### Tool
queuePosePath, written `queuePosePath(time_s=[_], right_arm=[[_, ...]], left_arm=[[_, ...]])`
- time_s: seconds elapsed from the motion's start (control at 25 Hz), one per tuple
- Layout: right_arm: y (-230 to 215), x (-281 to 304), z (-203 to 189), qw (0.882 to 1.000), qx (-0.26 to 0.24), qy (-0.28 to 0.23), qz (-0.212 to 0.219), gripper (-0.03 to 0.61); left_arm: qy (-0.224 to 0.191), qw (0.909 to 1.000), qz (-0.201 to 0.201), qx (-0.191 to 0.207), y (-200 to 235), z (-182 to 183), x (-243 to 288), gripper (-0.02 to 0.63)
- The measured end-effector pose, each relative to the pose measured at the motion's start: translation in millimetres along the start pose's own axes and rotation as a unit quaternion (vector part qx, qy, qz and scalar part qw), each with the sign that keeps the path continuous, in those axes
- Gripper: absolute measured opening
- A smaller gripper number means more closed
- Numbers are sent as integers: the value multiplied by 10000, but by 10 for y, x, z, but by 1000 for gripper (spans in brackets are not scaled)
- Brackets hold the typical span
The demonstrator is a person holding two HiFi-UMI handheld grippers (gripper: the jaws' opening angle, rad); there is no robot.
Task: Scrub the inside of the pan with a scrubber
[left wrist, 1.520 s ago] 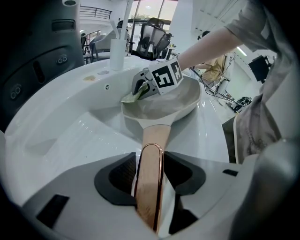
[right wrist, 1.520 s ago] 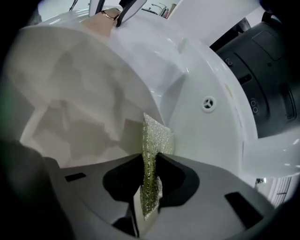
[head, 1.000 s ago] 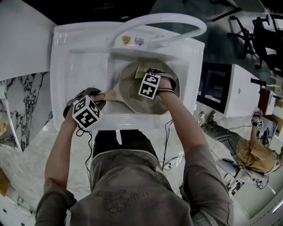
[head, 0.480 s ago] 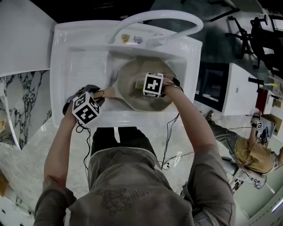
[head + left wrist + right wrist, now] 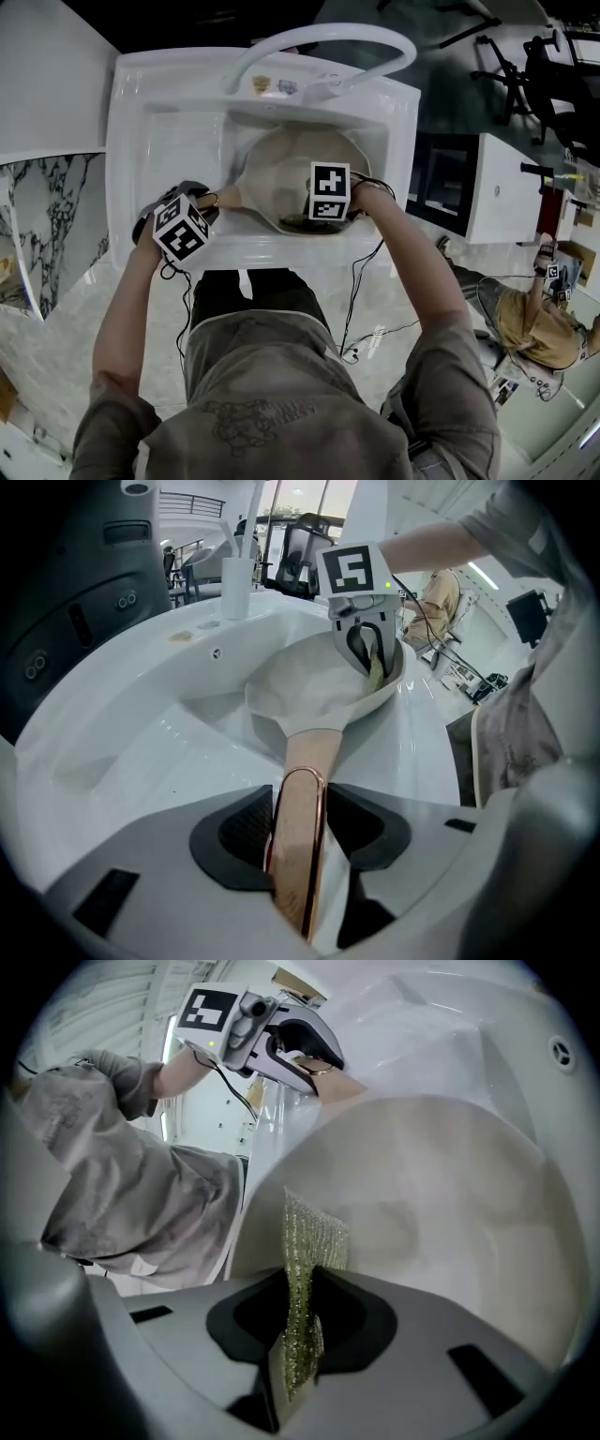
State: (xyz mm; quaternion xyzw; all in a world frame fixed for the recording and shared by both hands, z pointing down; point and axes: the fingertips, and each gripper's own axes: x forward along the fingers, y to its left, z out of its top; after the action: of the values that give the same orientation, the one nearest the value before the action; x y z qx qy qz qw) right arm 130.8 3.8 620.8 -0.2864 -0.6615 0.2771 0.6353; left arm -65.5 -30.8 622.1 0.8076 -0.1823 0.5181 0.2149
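Observation:
A cream pan (image 5: 281,173) lies tilted in the white sink (image 5: 155,141). Its tan, copper-edged handle (image 5: 302,789) points toward the person, and my left gripper (image 5: 300,860) is shut on it; in the head view this gripper (image 5: 211,204) is at the sink's front left. My right gripper (image 5: 298,1335) is shut on a thin green-gold mesh scrubber (image 5: 307,1237), which stands upright between the pads against the pan's pale inner wall (image 5: 450,1204). Seen from the head, the right gripper (image 5: 317,219) is at the pan's near rim. The left gripper view shows the scrubber (image 5: 375,667) hanging inside the pan (image 5: 300,686).
A white arched faucet (image 5: 319,42) spans the back of the sink, with two small stickers (image 5: 277,87) below it. Marble counter (image 5: 56,281) surrounds the sink's front. A seated person (image 5: 534,328) and a white cabinet (image 5: 502,187) are off to the right.
My right gripper has drawn the scrubber from the far side of the pan across to the near rim, rising and tilting less steeply. The left gripper and pan handle have stayed put.

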Motion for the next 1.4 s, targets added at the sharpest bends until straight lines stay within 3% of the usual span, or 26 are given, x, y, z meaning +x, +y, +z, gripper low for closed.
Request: queuePosePath(time_s=[0.32, 0.4, 0.48, 0.52, 0.6, 0.68, 0.96, 1.04, 1.16, 1.4], right_arm=[[345, -408, 47, 9970, 94, -552, 532, 69], [302, -602, 122, 9959, -155, -882, 93, 69], [89, -836, 237, 9859, -645, -1181, -997, 71], [-68, -953, 278, 9742, -913, -1198, -1679, 71], [-415, -1128, 291, 9403, -1442, -845, -2965, 71], [-736, -1193, 267, 9025, -1919, -265, -3848, 71], [-1431, -1067, 390, 8199, -2744, 727, -4972, 71], [-1569, -1029, 409, 8018, -2859, 945, -5161, 71], [-1694, -898, 293, 7976, -2976, 1333, -5075, 71], [-1772, -681, -179, 8280, -2680, 2008, -4497, 71]], left_arm=[[26, 10000, -27, -23, 7, -3, 9, 187], [24, 10000, -21, -22, 0, -4, 9, 186], [9, 10000, -15, -13, -5, 3, 11, 186], [3, 10000, -13, -11, -5, 7, 11, 186], [4, 10000, -11, -13, -2, 9, 3, 186], [9, 10000, -11, -17, 1, 8, -6, 186], [7, 10000, 16, -10, -6, 6, -9, 186], [-3, 10000, 24, -1, -4, 12, -9, 186], [-20, 10000, 55, 24, -2, 17, -13, 186], [-40, 10000, 63, 28, 2, 12, -12, 186]])
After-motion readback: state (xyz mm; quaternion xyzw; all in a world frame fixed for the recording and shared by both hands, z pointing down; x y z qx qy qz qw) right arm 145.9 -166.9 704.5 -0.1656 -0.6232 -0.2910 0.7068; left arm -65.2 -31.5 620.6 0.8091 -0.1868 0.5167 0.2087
